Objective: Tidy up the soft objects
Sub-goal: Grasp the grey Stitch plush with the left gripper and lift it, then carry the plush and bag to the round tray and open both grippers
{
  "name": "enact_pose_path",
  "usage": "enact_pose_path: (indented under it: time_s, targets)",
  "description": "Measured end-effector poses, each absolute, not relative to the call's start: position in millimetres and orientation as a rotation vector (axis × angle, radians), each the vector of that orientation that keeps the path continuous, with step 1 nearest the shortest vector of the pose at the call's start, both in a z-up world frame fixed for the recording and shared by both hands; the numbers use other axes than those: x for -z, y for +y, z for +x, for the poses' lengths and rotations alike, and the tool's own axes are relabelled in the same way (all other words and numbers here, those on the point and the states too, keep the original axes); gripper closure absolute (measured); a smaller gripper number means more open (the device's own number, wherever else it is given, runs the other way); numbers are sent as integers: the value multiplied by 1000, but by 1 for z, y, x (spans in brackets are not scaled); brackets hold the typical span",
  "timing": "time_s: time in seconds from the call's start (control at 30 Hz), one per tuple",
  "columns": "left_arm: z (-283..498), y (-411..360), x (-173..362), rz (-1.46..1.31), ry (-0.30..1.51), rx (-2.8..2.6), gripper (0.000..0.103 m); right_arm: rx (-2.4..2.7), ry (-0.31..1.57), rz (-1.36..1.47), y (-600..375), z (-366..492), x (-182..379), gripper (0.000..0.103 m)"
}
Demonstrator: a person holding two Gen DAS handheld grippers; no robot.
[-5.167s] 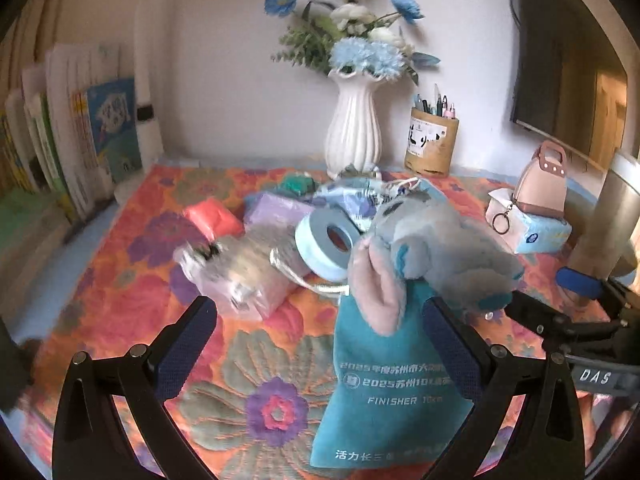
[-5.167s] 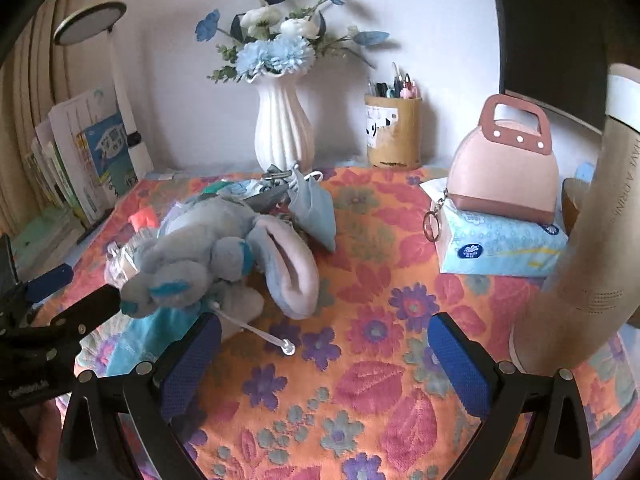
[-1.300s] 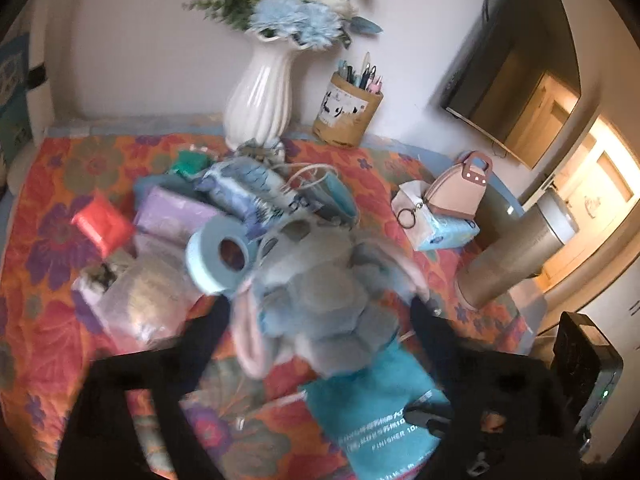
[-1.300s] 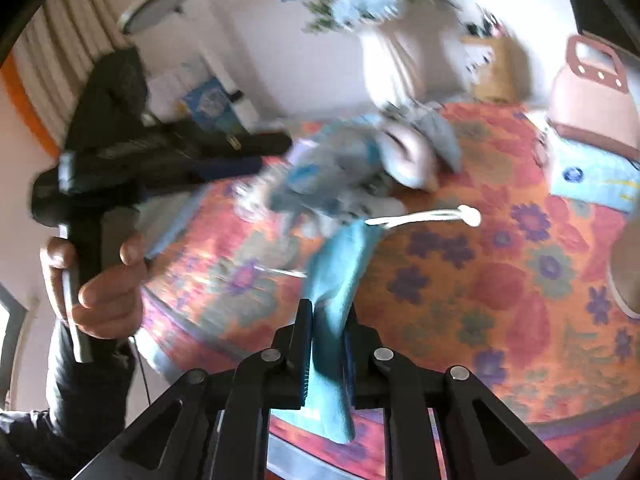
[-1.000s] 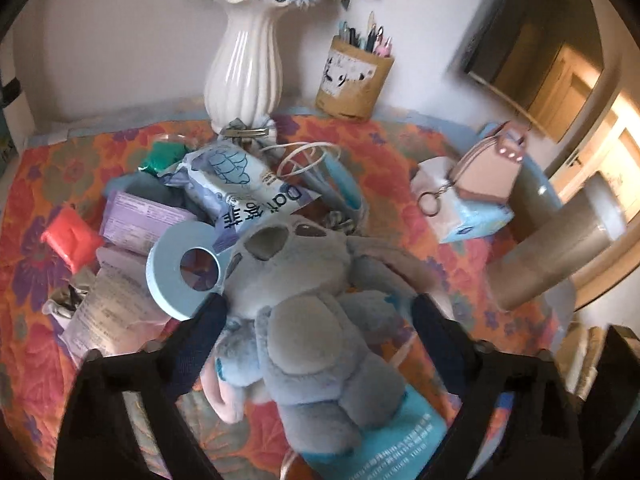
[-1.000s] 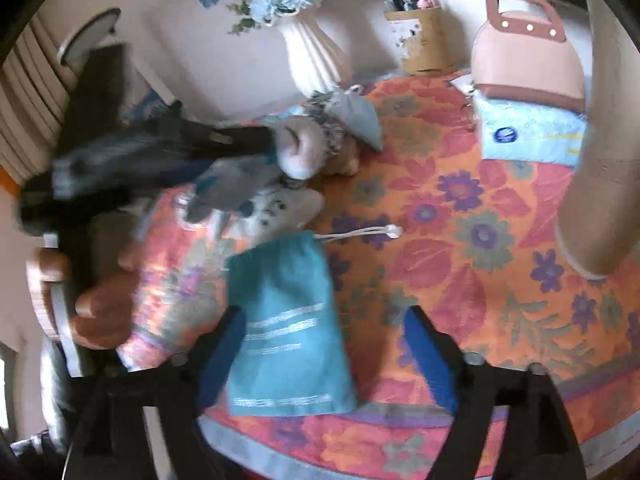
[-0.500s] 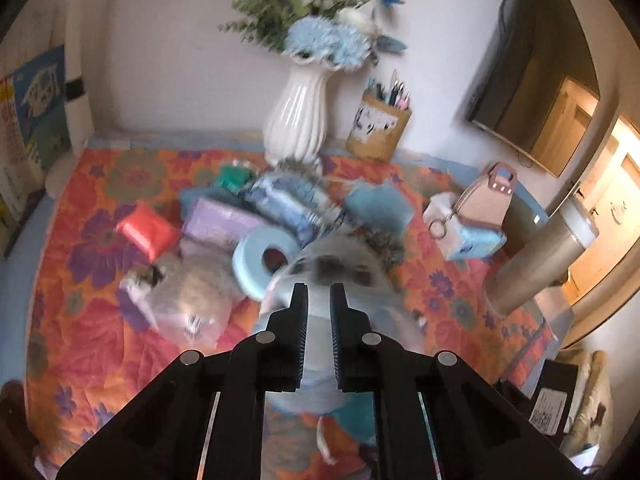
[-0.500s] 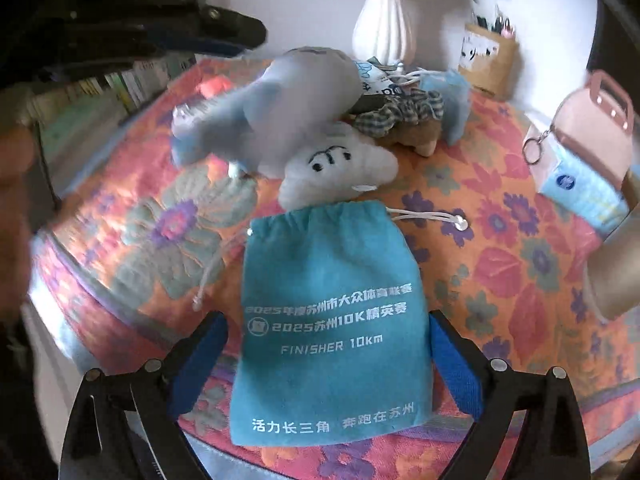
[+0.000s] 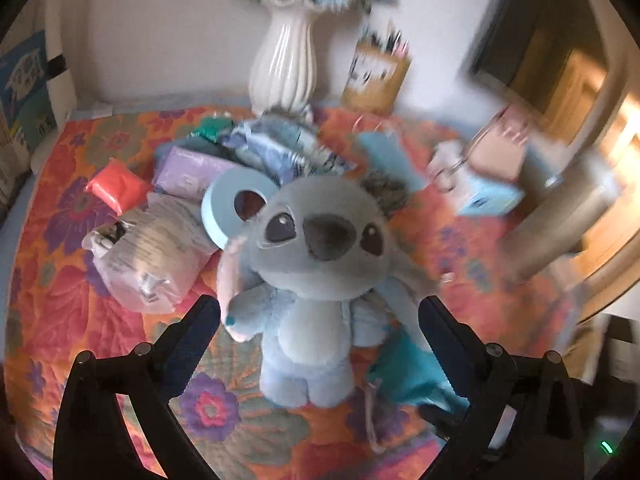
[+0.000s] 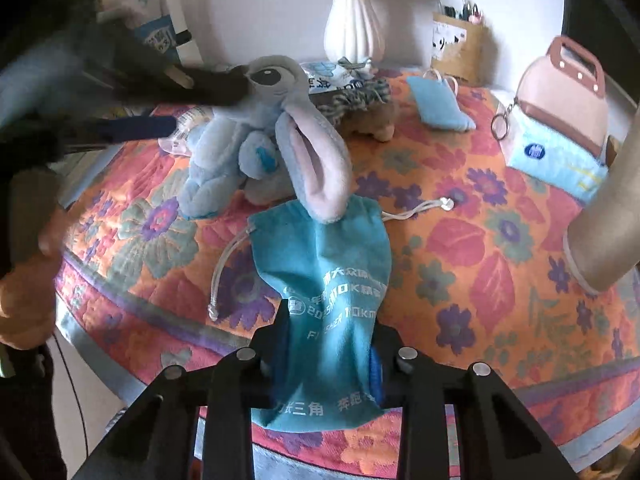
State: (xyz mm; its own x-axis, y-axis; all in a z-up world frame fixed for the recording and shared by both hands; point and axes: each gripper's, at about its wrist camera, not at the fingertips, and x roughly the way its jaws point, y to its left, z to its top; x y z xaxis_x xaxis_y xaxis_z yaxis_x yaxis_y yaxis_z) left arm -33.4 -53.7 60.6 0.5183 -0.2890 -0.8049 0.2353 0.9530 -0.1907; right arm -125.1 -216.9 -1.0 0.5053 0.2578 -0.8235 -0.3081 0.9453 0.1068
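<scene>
The left wrist view is showing the plush toy (image 9: 320,276) face-on, standing between the wide arms of the left tongs (image 9: 320,322), whose jaws are opening with neither pad touching the toy. Behind it are lying a blue tape roll (image 9: 236,208), a purple packet (image 9: 192,168) and a clear plastic bag (image 9: 152,256), none of which are showing clearly in the other view.

The right wrist view is showing the toy from the side, its long ear (image 10: 316,160) drooping onto the mouth of the teal drawstring bag (image 10: 332,280). The right tongs (image 10: 330,354) are angling down over the front edge of the surface (image 10: 480,280), jaws closing narrow with the bag's lower part bunched between the pads. At the left edge a hand (image 10: 24,280) is gripping the other handle.
</scene>
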Motion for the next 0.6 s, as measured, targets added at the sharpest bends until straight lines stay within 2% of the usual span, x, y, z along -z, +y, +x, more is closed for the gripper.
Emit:
enact_pose_path:
  time_s: [0.03, 0.07, 0.17, 0.27, 0.4, 0.6]
  targets:
    - [-31, -55, -57, -59, 981, 298, 24, -344, 979, -58, -216, -125, 0, 72]
    - [-28, -54, -53, -63, 989, 290, 43, -343, 977, -62, -215, -126, 1, 72]
    - [-29, -44, -51, -119, 982, 340, 55, -351, 967, -49, -216, -127, 1, 73]
    - [-41, -39, -59, -114, 943, 337, 58, -371, 955, 7, -225, -127, 0, 78]
    - [-60, -25, -84, -145, 867, 329, 58, -407, 911, 118, -243, -131, -13, 79]
    - [-77, -9, -113, -156, 782, 292, 58, -357, 850, 96, -253, -139, -33, 79]
